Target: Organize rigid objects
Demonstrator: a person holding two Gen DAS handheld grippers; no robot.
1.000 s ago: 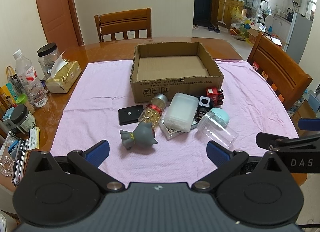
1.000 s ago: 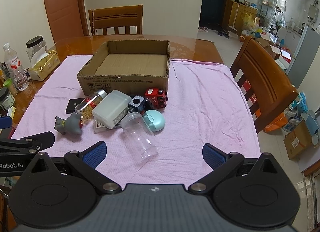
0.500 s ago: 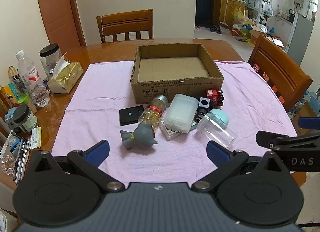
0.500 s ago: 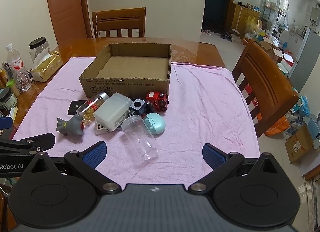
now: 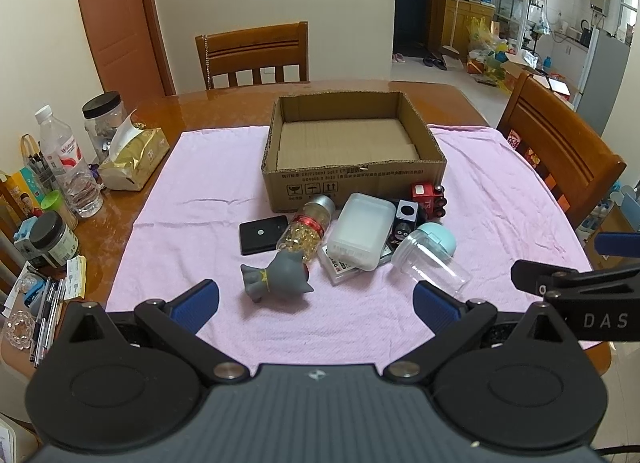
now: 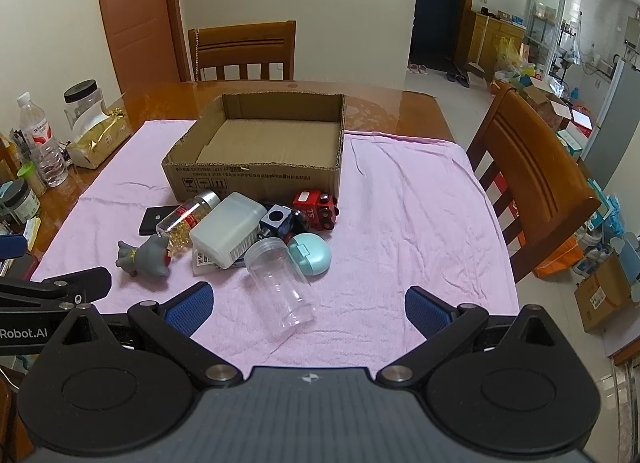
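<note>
Cardboard box [image 5: 354, 179] in the middle of the pink cloth [image 5: 500, 203] on the counter [image 5: 112, 231], open on top, nothing inside. Just before its front wall, a heap: pill bottle [image 5: 308, 225], white plastic case [image 5: 362, 236], red toy train [image 5: 428, 197], clear jar [image 6: 280, 287], mint round case [image 6: 312, 253], grey cat figure [image 5: 278, 275], black flat device [image 5: 262, 234]. Left claw [image 5: 316, 301] wide, holding nothing, hovering near the cat figure. Right claw [image 6: 308, 309] wide also, empty, above the clear jar.
</note>
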